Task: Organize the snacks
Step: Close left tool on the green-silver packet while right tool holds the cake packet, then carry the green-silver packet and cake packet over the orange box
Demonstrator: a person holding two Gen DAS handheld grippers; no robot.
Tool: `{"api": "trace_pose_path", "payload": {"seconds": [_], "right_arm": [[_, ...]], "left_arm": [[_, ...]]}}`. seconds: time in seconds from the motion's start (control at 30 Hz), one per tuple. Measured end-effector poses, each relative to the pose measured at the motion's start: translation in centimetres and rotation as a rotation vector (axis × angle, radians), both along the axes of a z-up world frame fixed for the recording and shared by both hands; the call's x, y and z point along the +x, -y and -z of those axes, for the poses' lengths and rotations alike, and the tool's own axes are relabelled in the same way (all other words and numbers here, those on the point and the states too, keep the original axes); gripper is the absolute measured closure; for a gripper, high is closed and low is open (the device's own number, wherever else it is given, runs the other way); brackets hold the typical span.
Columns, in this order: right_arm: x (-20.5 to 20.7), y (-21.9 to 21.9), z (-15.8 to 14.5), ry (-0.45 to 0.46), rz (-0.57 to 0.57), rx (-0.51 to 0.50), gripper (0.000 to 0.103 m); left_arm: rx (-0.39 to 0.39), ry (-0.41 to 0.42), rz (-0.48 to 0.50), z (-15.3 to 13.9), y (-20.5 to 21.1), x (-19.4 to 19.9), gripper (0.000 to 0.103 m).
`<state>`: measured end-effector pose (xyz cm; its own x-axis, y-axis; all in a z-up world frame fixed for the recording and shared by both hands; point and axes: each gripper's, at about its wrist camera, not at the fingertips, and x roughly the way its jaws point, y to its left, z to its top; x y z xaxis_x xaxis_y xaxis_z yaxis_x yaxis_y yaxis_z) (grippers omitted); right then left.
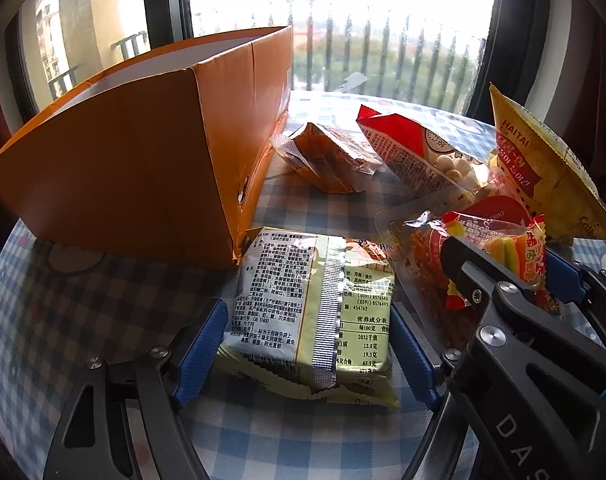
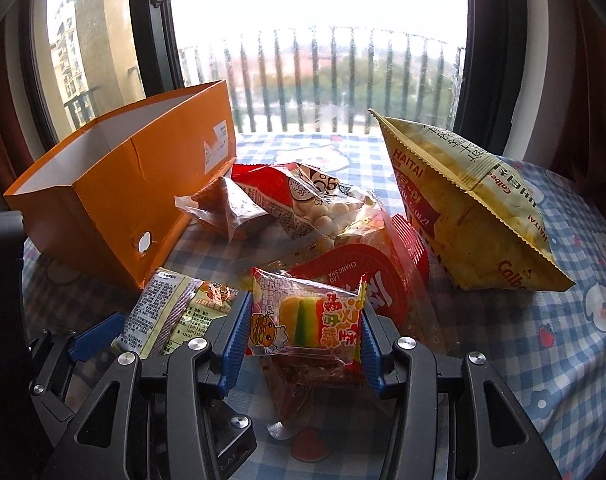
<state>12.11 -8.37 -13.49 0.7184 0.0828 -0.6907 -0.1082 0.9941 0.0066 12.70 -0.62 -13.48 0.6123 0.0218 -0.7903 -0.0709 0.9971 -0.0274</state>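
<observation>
A pale green noodle-snack packet (image 1: 303,312) lies flat on the checked cloth, printed back up, just in front of the open orange cardboard box (image 1: 123,168). My left gripper (image 1: 309,316) straddles it, and its blue pads (image 1: 201,344) rest against both long edges. In the right wrist view my right gripper (image 2: 303,344) is shut on a small clear packet of rainbow burger gummies (image 2: 307,320), held a little above a red-labelled pack (image 2: 367,276). That gripper and its packet (image 1: 503,256) also show at the right of the left wrist view.
A brown wrapped snack (image 2: 227,212), a red bag of white balls (image 2: 303,204) and a big yellow Haitai bag (image 2: 475,216) lie heaped mid-table. The orange box (image 2: 115,200) stands at the left, open top showing a white inside. The blue checked cloth (image 2: 523,340) runs to a window behind.
</observation>
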Motion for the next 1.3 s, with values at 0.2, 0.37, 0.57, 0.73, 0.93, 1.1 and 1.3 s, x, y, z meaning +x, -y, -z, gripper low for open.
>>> {"api": "trace_pose_path", "payload": {"seconds": [0.2,0.37,0.57,0.73,0.93,1.1,1.3], "right_arm": [[-0.2,0.0,0.0,-0.007,0.001,0.009,0.051],[-0.8,-0.2,-0.1,-0.003,-0.002,0.015,0.051],[-1.6,-0.2,-0.3,-0.007,-0.014,0.035,0.051],[-2.4,-0.2,-0.8,0.004,-0.017,0.042,0.051],[-3.3,-0.1,-1.3,0.014,-0.023,0.054,0.051],[-4.0,-0.2,-2.0,0.028,-0.031,0.062,0.051],[-4.6,-0.3,-3.7,0.059,-0.045,0.077,0.051]], "left_arm": [[-0.018,-0.002,0.004,-0.3,-0.1,-0.6,0.025],[-0.032,0.0,-0.001,-0.5,-0.2,-1.3,0.025],[-0.028,0.031,-0.005,-1.3,-0.1,-2.6,0.025],[-0.034,0.046,-0.004,-1.7,-0.1,-3.7,0.026],[-0.023,0.066,-0.006,-2.3,0.1,-4.6,0.026],[-0.01,0.082,-0.02,-3.4,0.0,-5.5,0.026],[0.0,0.125,-0.03,-5.2,-0.1,-6.2,0.026]]}}
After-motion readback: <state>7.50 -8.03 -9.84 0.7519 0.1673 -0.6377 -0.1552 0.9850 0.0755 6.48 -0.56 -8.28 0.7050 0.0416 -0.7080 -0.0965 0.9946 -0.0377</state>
